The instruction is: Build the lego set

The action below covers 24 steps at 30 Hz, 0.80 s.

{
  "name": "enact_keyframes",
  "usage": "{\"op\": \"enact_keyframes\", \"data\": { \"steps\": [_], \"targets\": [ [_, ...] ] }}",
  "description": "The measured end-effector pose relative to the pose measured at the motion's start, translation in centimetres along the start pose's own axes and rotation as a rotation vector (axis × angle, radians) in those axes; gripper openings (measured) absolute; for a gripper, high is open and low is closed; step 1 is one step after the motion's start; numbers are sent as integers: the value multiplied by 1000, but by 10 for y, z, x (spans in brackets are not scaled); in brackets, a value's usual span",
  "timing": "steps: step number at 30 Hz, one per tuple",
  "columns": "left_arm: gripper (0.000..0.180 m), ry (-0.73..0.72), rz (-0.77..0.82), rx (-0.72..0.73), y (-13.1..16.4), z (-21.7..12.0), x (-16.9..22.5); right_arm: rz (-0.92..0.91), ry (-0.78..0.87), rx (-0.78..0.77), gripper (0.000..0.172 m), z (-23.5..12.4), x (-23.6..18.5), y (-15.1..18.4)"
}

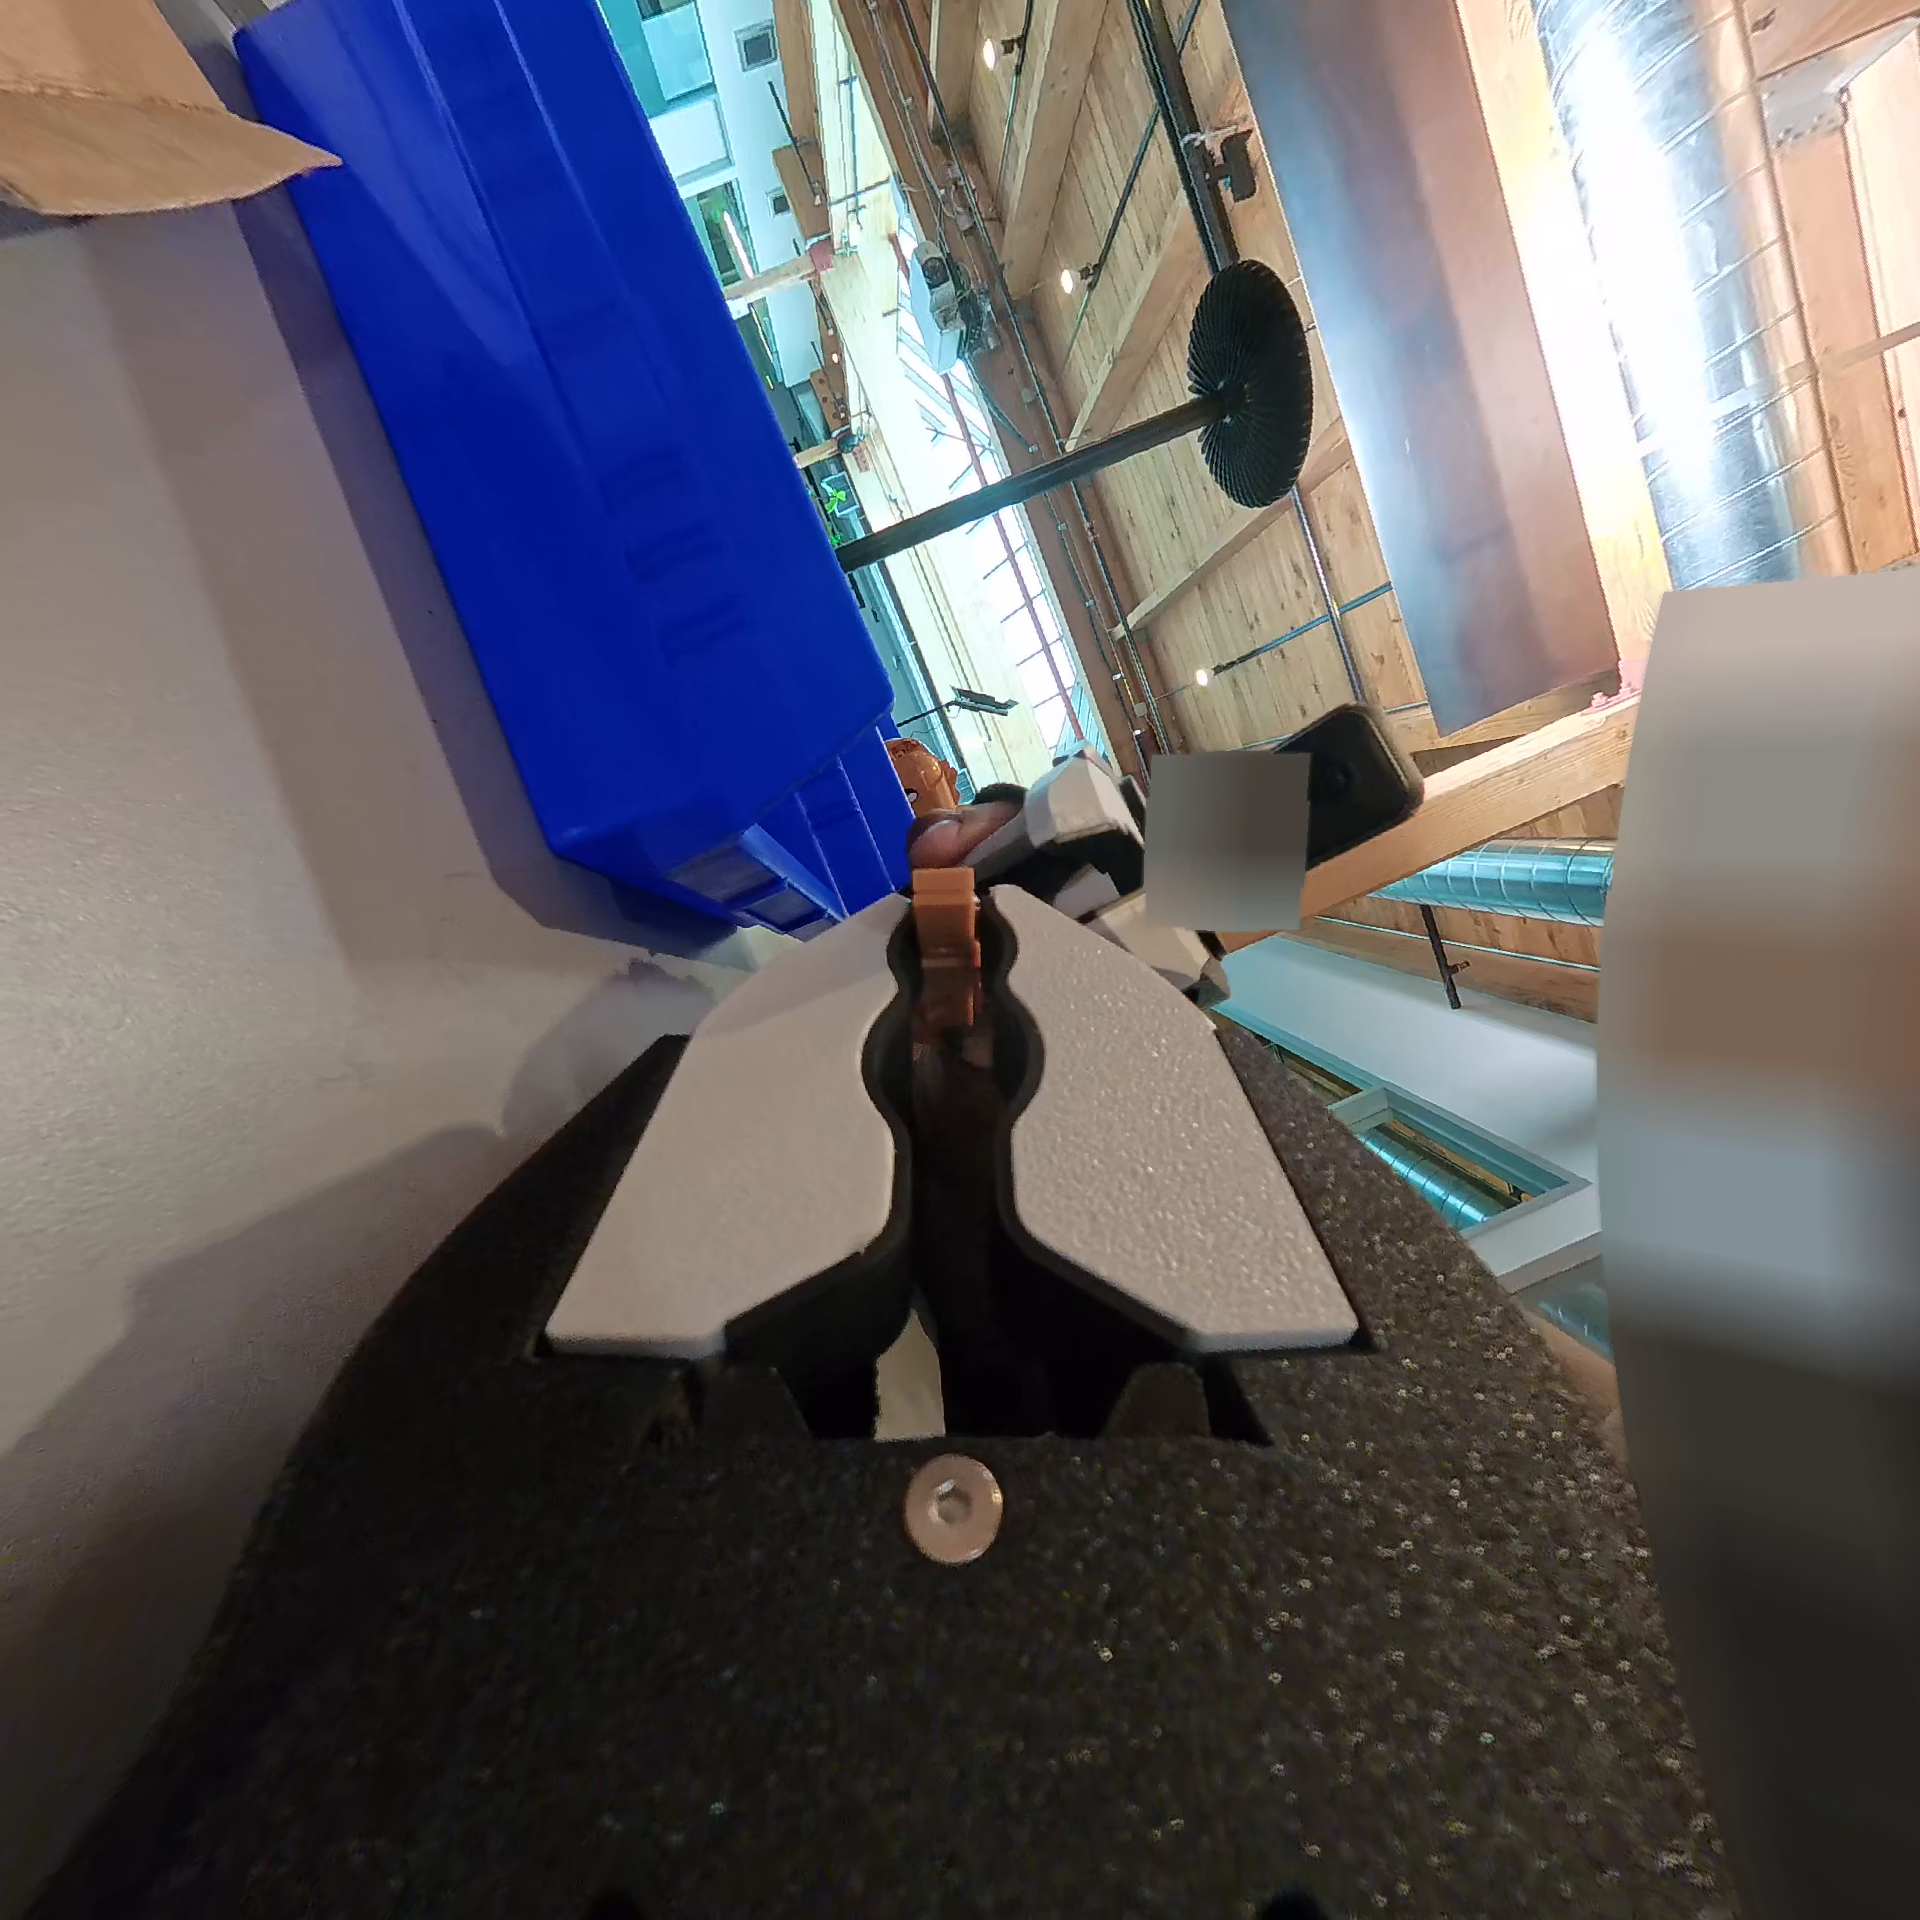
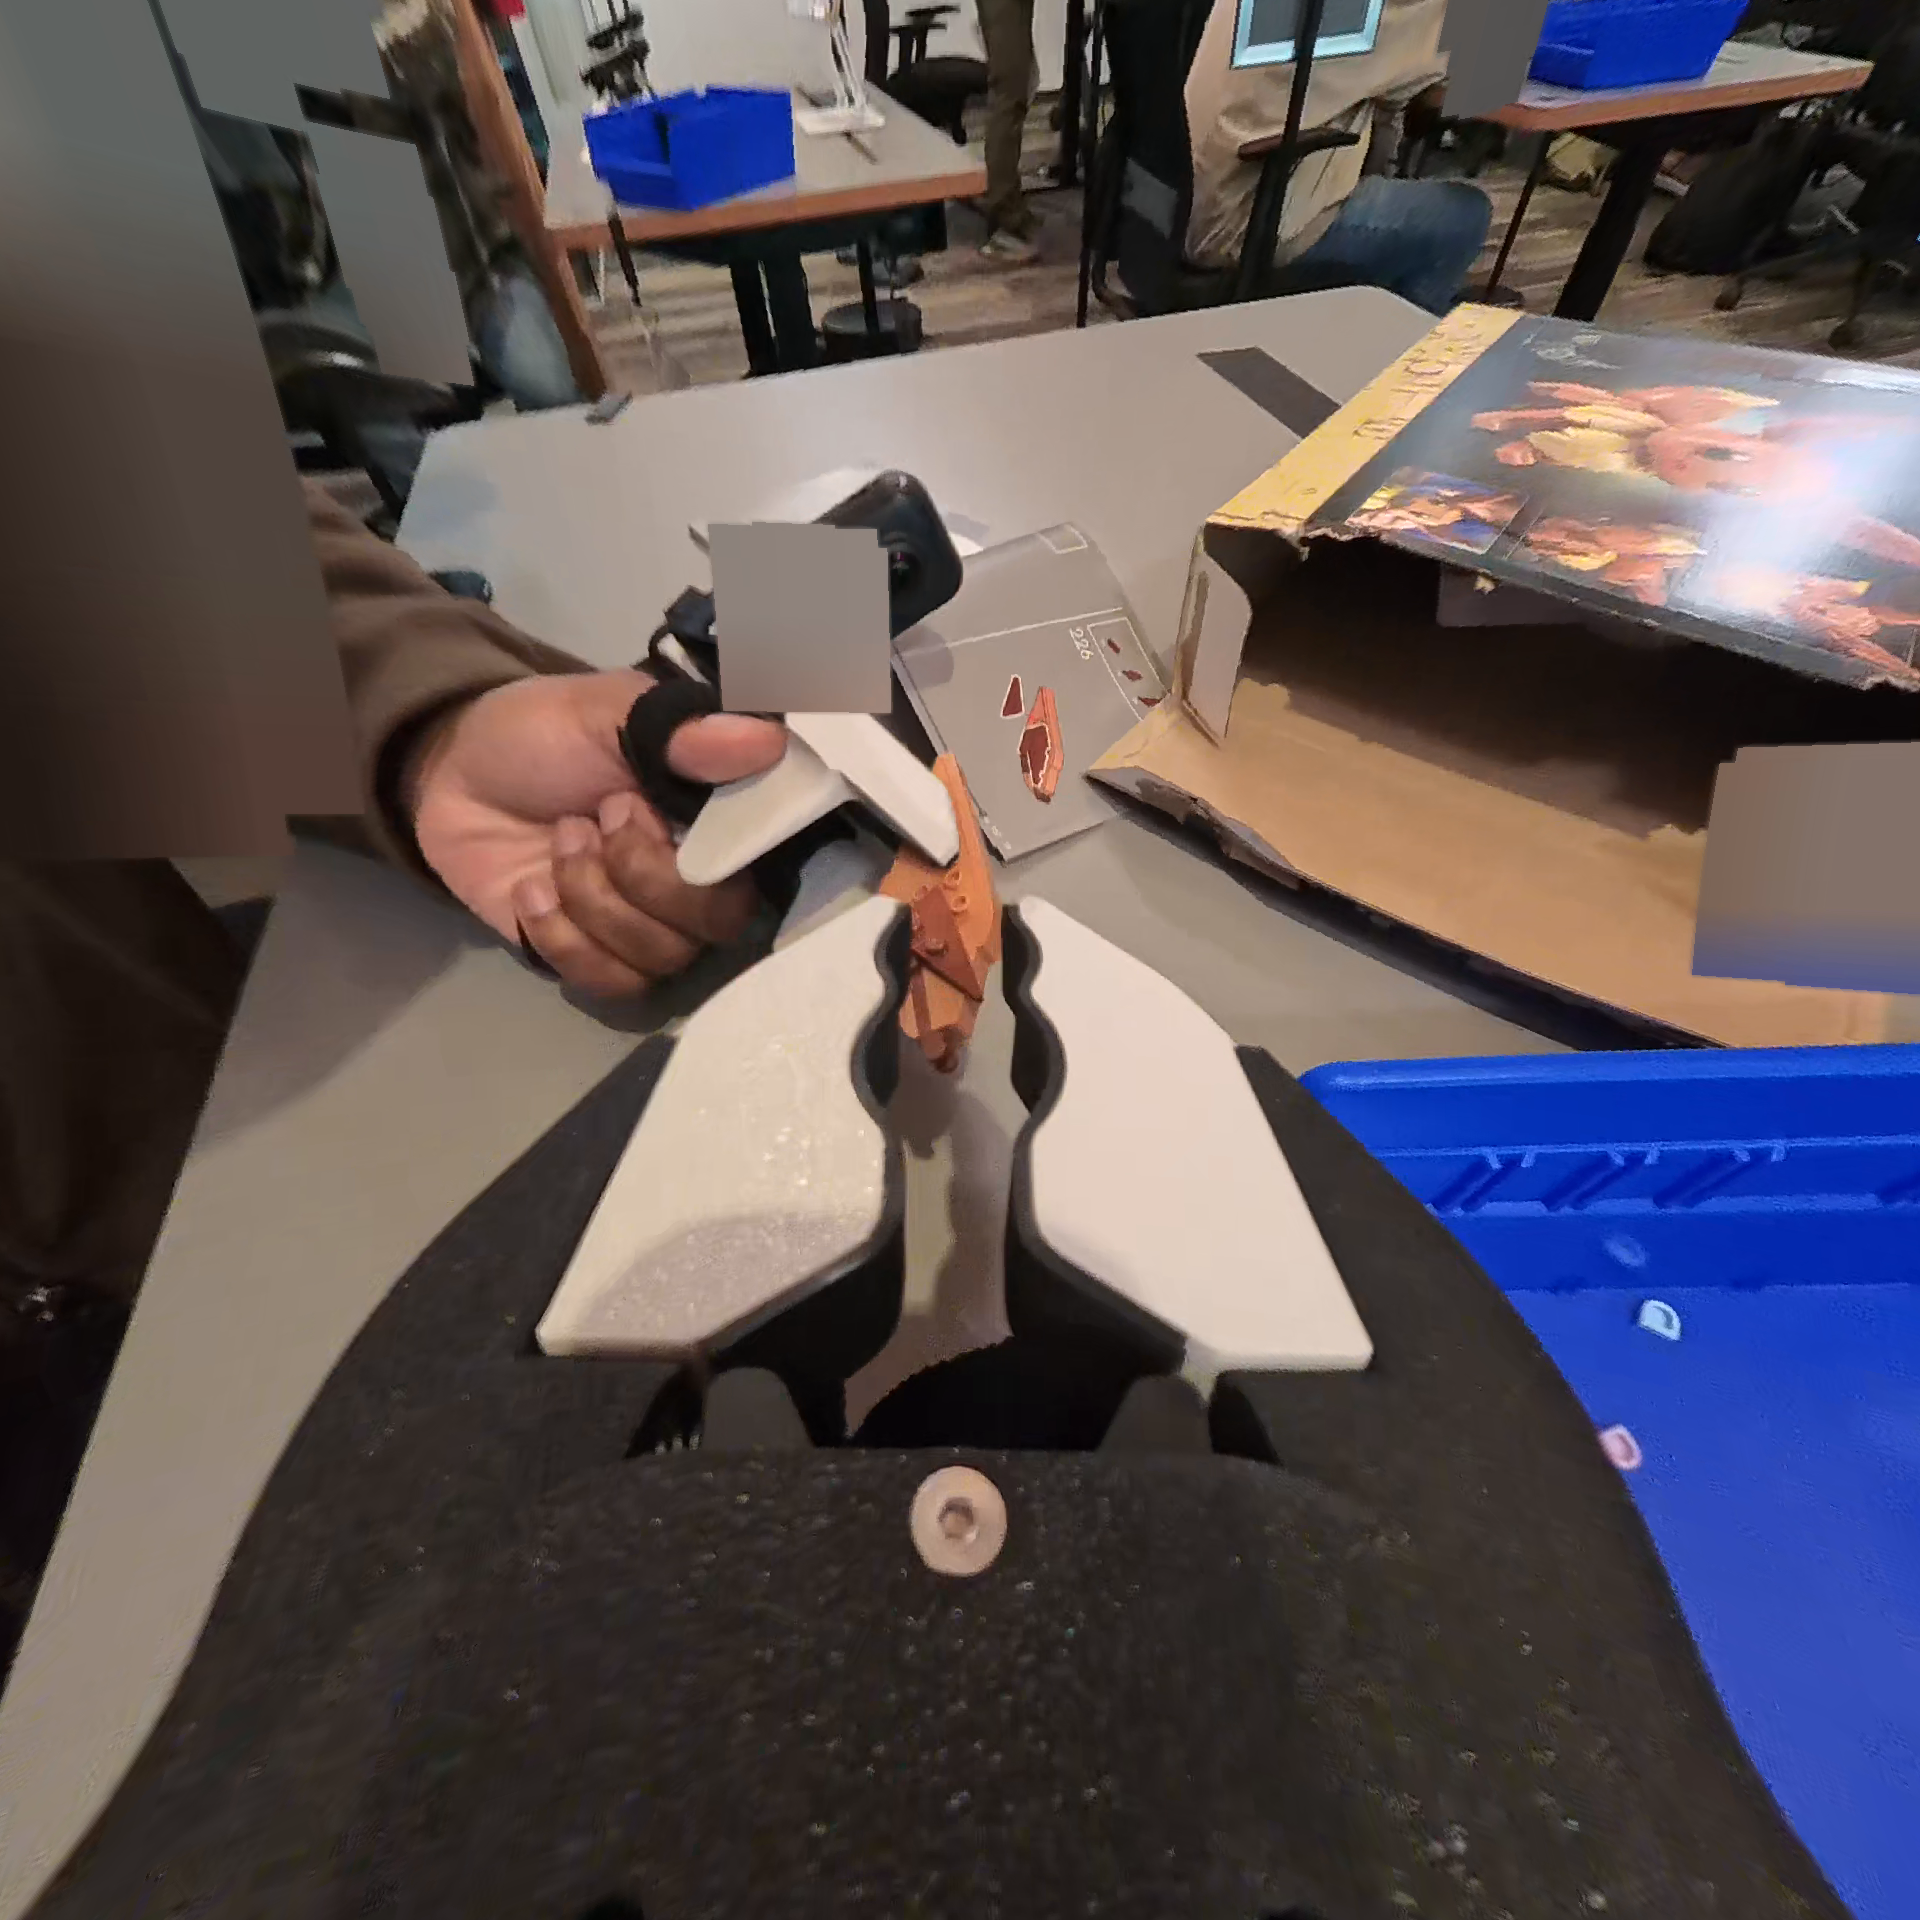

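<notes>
1. Grey patches cover part of the left gripper [image 2: 940, 831] and the room; the far tip of the orange brick assembly [image 2: 951, 956] hides behind that gripper's fingers.
2. The grey table [image 2: 1039, 447] lies bare ahead; an open cardboard box [image 2: 1455, 810] and a blue bin [image 2: 1662, 1299] crowd the right, an instruction sheet [image 2: 1029, 707] lies beyond.
3. The assembly, layered orange and brown plates, is pinched narrowly by the left gripper [image 1: 945, 925]. The right gripper [image 2: 951, 971] stands slightly parted around its lower end, its pads apart from it.
</notes>
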<state>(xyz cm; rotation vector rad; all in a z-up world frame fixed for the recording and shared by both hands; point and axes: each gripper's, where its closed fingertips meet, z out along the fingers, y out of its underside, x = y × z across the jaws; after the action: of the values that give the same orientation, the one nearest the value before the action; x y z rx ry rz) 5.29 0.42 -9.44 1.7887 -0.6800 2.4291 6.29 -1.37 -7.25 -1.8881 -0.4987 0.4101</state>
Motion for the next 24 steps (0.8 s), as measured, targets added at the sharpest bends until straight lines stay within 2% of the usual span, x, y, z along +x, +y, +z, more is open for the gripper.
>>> {"op": "enact_keyframes", "data": {
  "steps": [10,16,24],
  "targets": [
    [10,2,9,-10,2,1,1,-14,1,-83,16,11,-2,18],
    [10,-1,4,-1,0,0,0,9,34,-75,8,12,0,16],
    [10,-7,6,7,-1,-1,0,31,92,-98,7,15,-2,16]
  ]
}}
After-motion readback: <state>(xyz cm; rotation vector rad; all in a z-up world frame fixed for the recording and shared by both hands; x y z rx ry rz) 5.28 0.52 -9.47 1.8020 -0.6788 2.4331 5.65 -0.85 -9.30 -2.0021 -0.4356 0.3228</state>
